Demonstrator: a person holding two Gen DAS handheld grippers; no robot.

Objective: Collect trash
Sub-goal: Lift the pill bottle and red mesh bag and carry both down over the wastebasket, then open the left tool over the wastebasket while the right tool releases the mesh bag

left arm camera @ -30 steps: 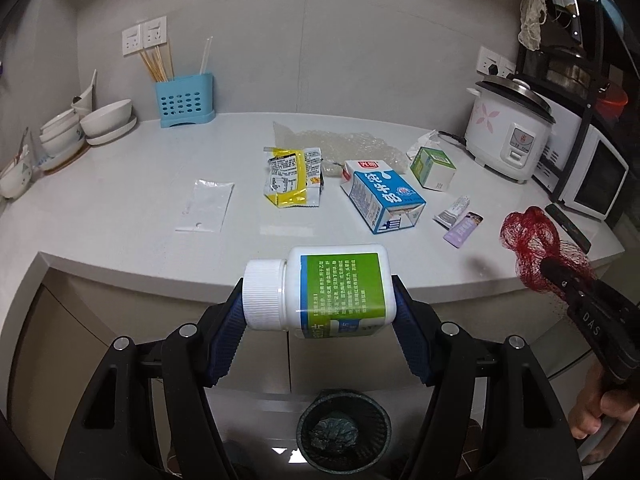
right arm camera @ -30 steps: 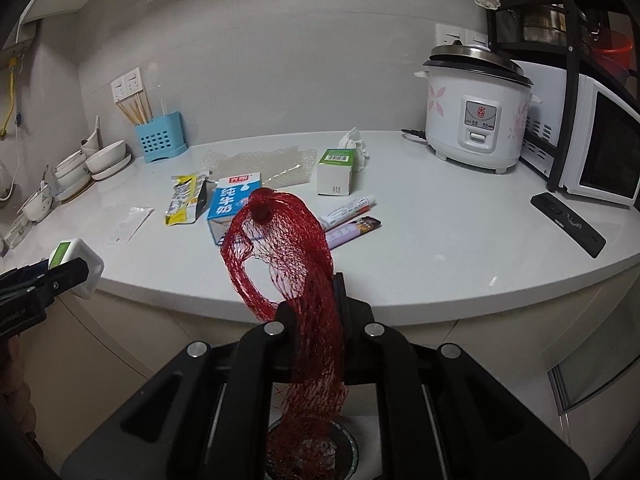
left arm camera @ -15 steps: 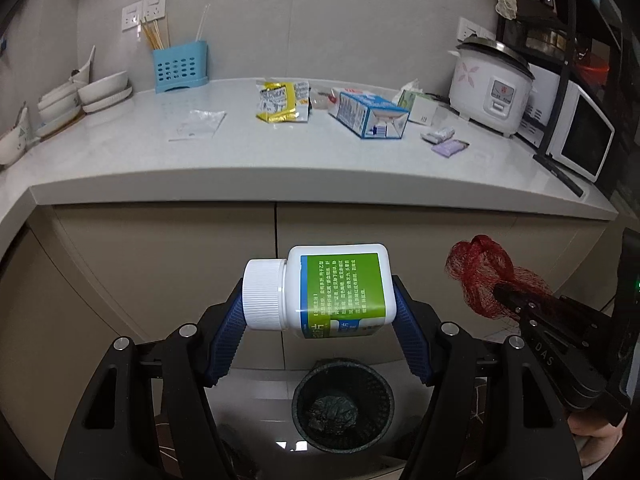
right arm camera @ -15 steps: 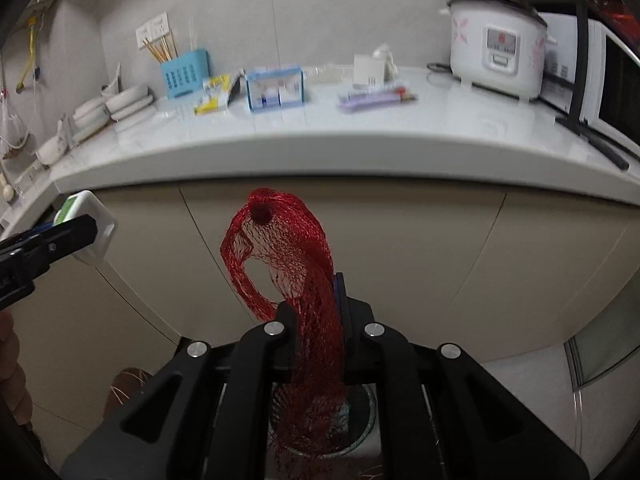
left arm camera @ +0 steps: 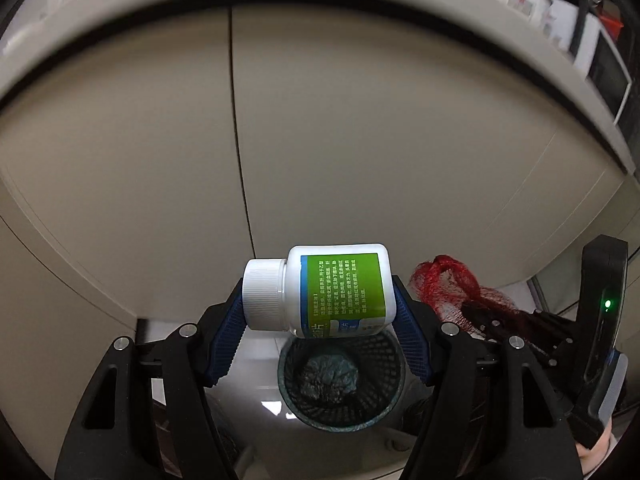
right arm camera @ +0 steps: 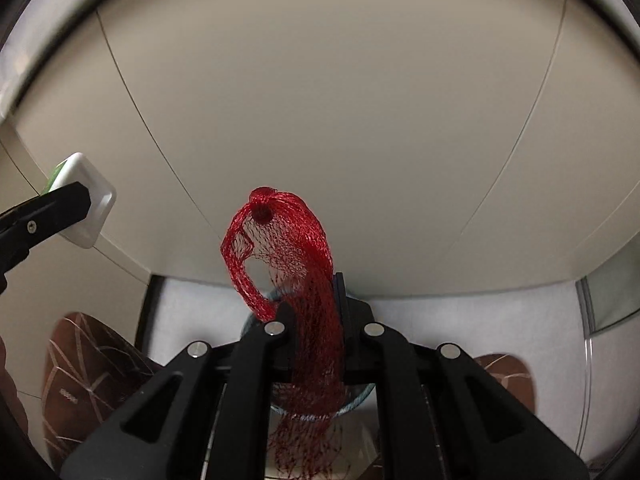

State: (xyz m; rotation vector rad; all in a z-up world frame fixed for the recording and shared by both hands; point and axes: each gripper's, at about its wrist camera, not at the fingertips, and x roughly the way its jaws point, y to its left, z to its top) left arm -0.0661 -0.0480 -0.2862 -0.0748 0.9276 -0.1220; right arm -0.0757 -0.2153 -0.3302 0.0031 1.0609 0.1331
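Left gripper (left arm camera: 320,312): clamps white bottle (left arm camera: 320,290) sideways, cap at 9 o'clock | Right gripper (right arm camera: 316,320): pinches red mesh net (right arm camera: 288,264) | Bin (left arm camera: 340,380): at 6 o'clock beneath both.

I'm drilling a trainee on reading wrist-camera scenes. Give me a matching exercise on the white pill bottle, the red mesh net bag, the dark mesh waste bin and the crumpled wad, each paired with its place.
Things:
1. white plastic pill bottle with green label
2. red mesh net bag
3. dark round mesh waste bin
4. dark crumpled wad

Places:
A. on the floor by the beige cabinet doors
B. clamped sideways in the left gripper
C. inside the bin
D. pinched in the right gripper

Pairs: 1-B, 2-D, 3-A, 4-C
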